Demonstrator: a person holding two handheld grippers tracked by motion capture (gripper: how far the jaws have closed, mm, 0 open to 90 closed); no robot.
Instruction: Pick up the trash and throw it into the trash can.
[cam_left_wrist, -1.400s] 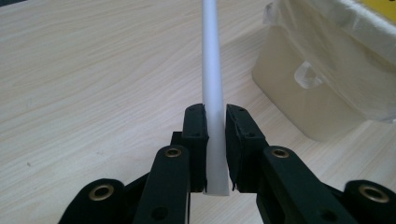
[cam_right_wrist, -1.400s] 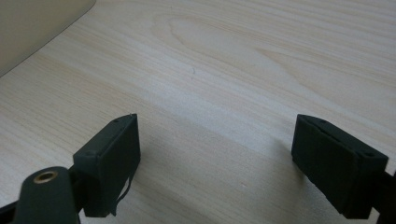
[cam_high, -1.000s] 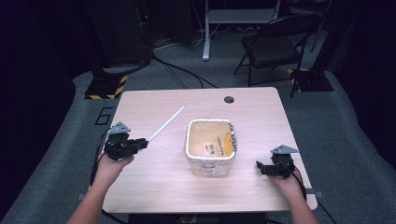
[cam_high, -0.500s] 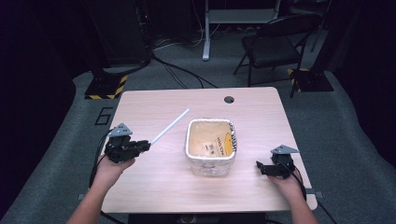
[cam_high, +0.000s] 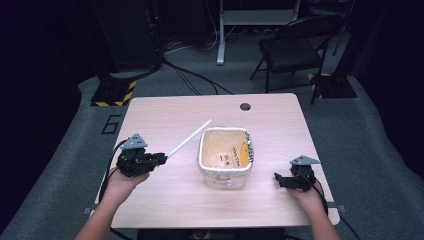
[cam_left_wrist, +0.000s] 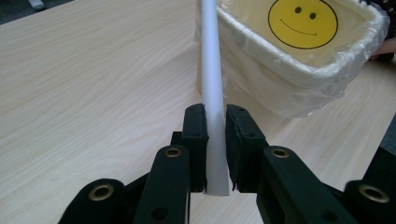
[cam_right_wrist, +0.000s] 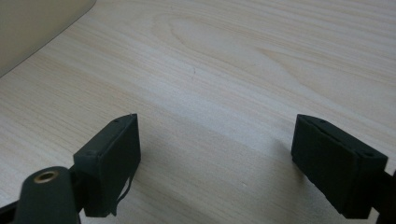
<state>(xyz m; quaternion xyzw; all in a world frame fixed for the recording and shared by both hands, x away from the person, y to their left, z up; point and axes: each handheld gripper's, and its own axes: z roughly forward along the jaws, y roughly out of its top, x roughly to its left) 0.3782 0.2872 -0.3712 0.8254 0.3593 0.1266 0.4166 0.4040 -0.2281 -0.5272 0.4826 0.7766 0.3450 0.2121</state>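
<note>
Two grippers sat at the table. The left gripper clamped a white tube beside the lined bin. The right gripper gaped wide, holding nothing.

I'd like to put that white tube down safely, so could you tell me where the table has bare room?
The far strip of the table between the bin and the cable hole lies bare, and so does the near edge between both hands. It is tightest between the left gripper, its white tube and the bin.

A white tube is seen beside a cream bin marked with a yellow smiley; the desk is pale wood-grained.
</note>
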